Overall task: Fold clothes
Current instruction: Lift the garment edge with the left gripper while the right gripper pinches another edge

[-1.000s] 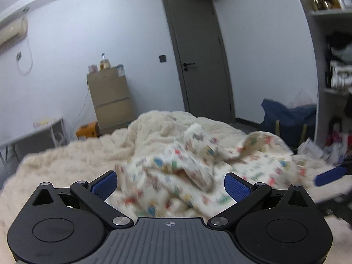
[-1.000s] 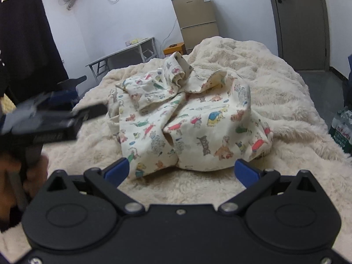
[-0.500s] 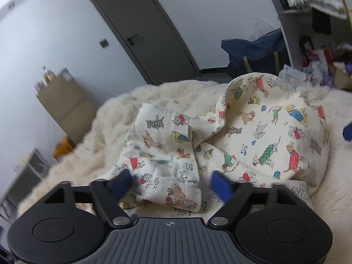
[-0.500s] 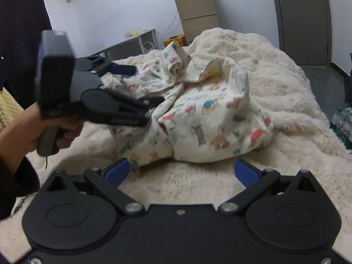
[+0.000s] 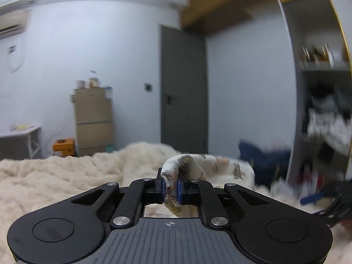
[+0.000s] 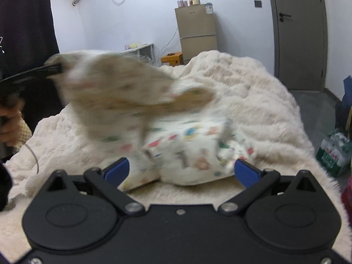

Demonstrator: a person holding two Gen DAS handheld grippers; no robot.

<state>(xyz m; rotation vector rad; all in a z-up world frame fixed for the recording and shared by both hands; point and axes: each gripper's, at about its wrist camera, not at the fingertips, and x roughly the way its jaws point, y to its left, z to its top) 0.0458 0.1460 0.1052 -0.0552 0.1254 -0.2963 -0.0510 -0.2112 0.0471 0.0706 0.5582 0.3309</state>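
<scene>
The printed garment (image 6: 187, 138) lies on the fluffy bed cover (image 6: 253, 92). Your left gripper (image 5: 171, 186), wide half a second ago, now pinches one edge and lifts it up-left. Your right gripper (image 6: 182, 169) stays wide, just before the heap. Long axis unclear, blurred.

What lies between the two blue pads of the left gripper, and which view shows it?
A bunched fold of the printed garment is pinched in the left gripper, shown in the left wrist view.
</scene>
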